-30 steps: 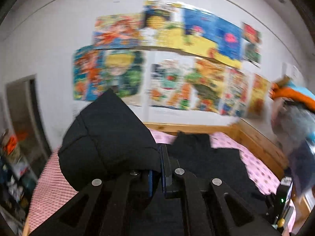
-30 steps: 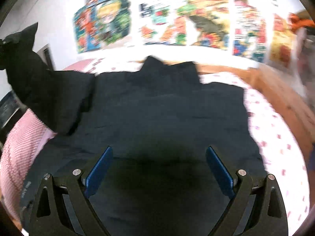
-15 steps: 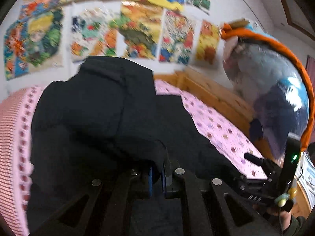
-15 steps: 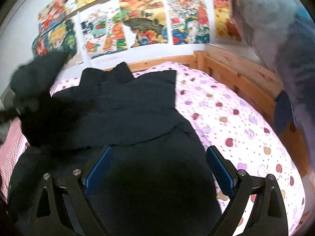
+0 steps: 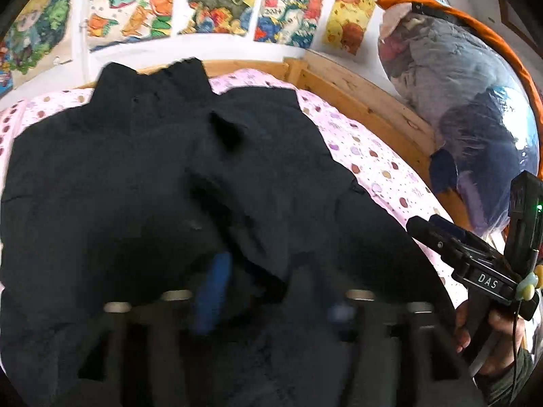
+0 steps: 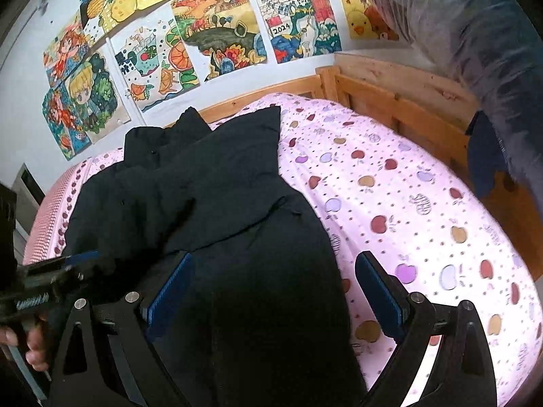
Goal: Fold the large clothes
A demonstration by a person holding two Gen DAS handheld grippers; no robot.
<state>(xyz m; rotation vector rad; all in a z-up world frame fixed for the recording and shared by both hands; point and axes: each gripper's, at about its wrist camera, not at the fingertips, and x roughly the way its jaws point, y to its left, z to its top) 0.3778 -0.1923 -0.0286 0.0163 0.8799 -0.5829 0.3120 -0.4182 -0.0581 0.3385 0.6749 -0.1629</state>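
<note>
A black coat [image 6: 217, 203] lay on a bed [image 6: 407, 224] with a pink apple-print sheet, one sleeve folded across its body. The left gripper [image 5: 271, 291], blurred, hung low over the coat, its jaws opening with a fold of black cloth lying between them, no longer pinched. The right gripper [image 6: 271, 291] pointed down at the coat's lower part, jaws spread wide and holding nothing. Colourful drawings [image 6: 217, 44] covered the wall behind. A clear bag [image 5: 458, 108] of clothes sat beyond the wooden bed rail [image 6: 390, 101].
</note>
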